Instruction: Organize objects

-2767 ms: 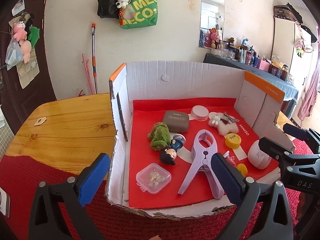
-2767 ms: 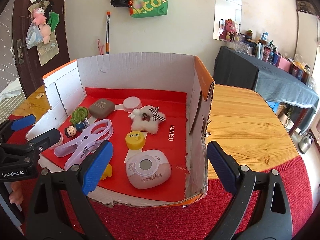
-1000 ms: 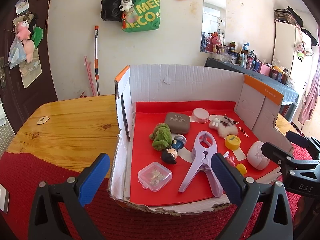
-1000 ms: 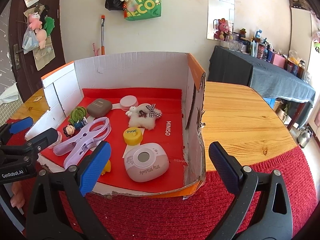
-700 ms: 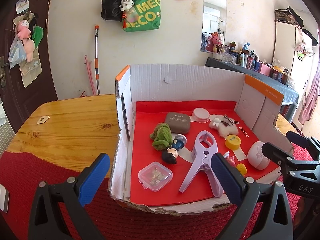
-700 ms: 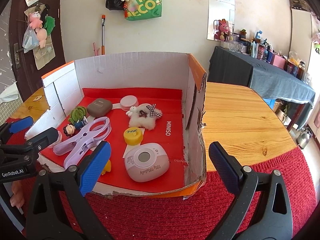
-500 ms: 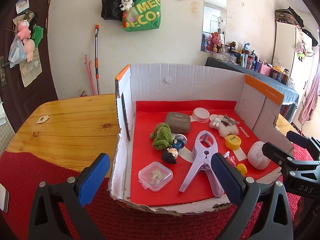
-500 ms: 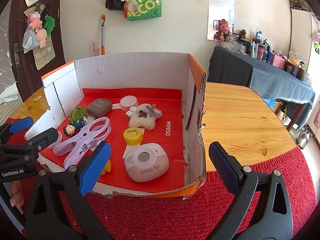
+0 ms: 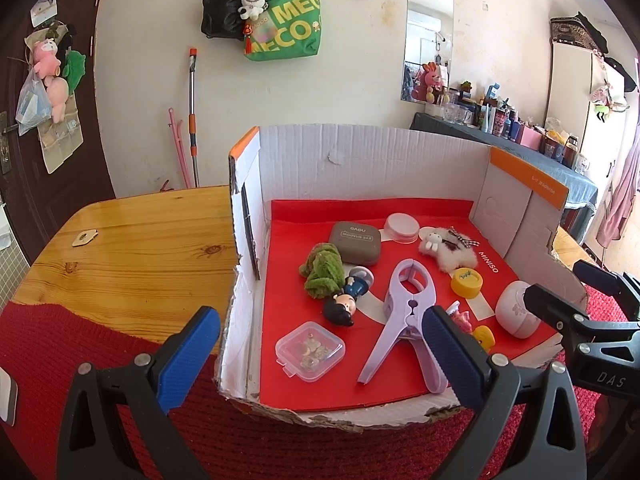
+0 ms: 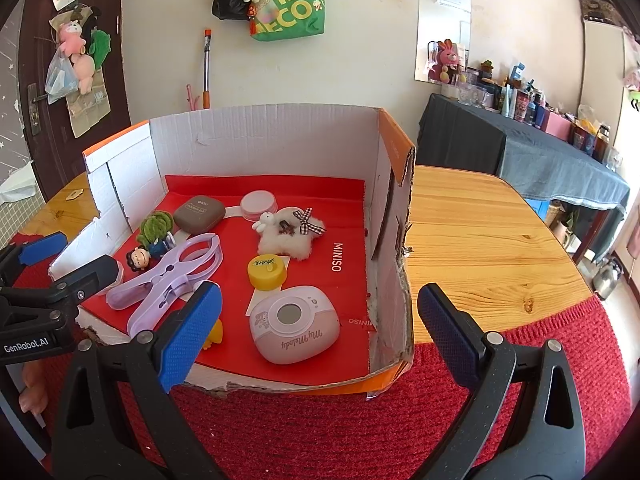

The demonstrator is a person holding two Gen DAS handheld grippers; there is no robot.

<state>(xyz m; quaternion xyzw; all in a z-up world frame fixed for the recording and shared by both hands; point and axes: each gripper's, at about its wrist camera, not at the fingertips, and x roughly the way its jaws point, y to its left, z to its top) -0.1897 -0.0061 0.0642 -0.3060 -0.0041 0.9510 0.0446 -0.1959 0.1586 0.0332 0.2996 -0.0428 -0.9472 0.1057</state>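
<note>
A cut-open cardboard box [image 9: 360,160] [image 10: 264,136] with a red floor holds several small items. Among them are a lilac clamp [image 9: 404,312] [image 10: 168,276], a clear plastic case [image 9: 310,350], a green plush [image 9: 324,266] [image 10: 156,226], a small doll figure [image 9: 340,308] [image 10: 138,258], a brown compact [image 9: 355,238] [image 10: 199,214], a white plush sheep [image 9: 448,250] [image 10: 286,234], a yellow cap [image 9: 466,280] [image 10: 267,272] and a pink round device [image 9: 516,312] [image 10: 294,322]. My left gripper [image 9: 316,356] hangs open before the box's near left corner. My right gripper [image 10: 318,330] is open before the near right corner. Both are empty.
The box stands on a wooden table [image 9: 132,248] [image 10: 480,240] whose near part carries a red mat [image 9: 72,340] [image 10: 320,432]. Behind it, a wall holds hanging bags [image 9: 280,24]. A dark-covered side table [image 10: 540,152] crowded with bottles stands at the right.
Both grippers have backed away from the box a little since 2.8 s ago; over the last second nothing has visibly moved.
</note>
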